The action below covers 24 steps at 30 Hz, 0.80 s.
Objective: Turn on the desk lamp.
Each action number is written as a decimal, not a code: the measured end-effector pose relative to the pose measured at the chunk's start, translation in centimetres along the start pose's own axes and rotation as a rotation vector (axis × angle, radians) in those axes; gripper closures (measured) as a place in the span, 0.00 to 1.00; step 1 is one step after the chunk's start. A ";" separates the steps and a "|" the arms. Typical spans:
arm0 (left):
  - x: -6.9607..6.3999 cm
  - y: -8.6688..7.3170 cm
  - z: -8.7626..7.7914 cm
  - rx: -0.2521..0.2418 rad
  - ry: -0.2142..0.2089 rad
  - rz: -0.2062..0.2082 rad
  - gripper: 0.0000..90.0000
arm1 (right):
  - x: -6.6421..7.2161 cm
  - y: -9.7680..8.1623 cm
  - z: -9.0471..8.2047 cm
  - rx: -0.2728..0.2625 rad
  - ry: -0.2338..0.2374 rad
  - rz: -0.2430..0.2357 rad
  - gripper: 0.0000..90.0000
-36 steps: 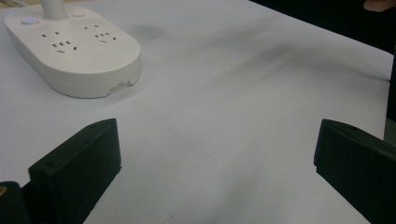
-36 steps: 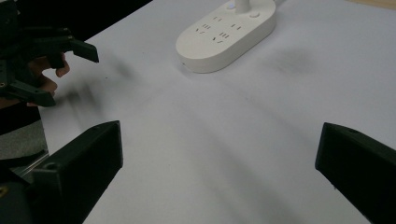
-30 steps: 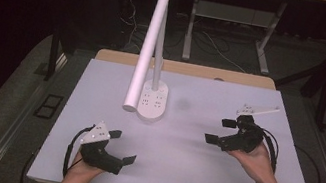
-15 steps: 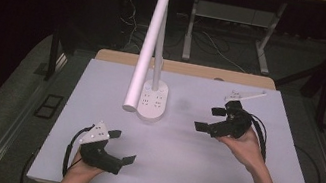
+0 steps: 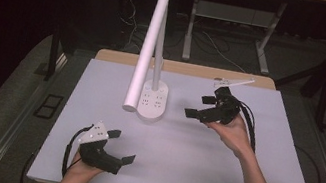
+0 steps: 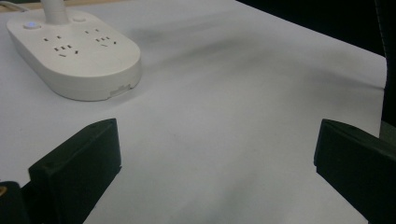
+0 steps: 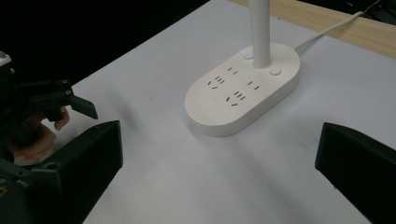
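Observation:
A white desk lamp stands at the back middle of the white table (image 5: 177,170). Its oval base (image 5: 152,101) carries power sockets and two buttons, and its long tube head (image 5: 147,48) slants down to the left. My right gripper (image 5: 202,106) hovers open just right of the base, jaws pointing at it; the base (image 7: 243,88) lies ahead between them. My left gripper (image 5: 122,146) rests open near the front left edge, nothing between its jaws, with the base (image 6: 74,56) ahead to its upper left.
A white cable (image 7: 327,30) runs from the lamp base over the wooden back edge (image 5: 190,69). A black cable (image 5: 249,127) trails from the right gripper. Dark floor and desk legs (image 5: 263,48) lie beyond the table.
My right gripper has moved left and a little forward across the table, closing in on the lamp base. The left gripper has stayed in place.

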State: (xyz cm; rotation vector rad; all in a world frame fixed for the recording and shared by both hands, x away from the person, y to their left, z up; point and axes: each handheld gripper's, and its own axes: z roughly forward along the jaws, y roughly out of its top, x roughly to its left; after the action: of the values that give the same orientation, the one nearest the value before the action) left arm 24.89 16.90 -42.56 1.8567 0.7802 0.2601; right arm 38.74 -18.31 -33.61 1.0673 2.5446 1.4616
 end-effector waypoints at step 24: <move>-0.1 0.0 0.0 -0.006 -0.001 0.002 0.00 | -1.4 2.0 4.6 0.006 0.002 0.024 0.01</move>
State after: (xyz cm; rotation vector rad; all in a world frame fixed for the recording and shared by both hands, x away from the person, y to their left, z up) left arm 24.83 16.89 -42.51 1.8520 0.7762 0.2622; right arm 42.46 -15.01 -35.13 1.1015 2.5480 1.4614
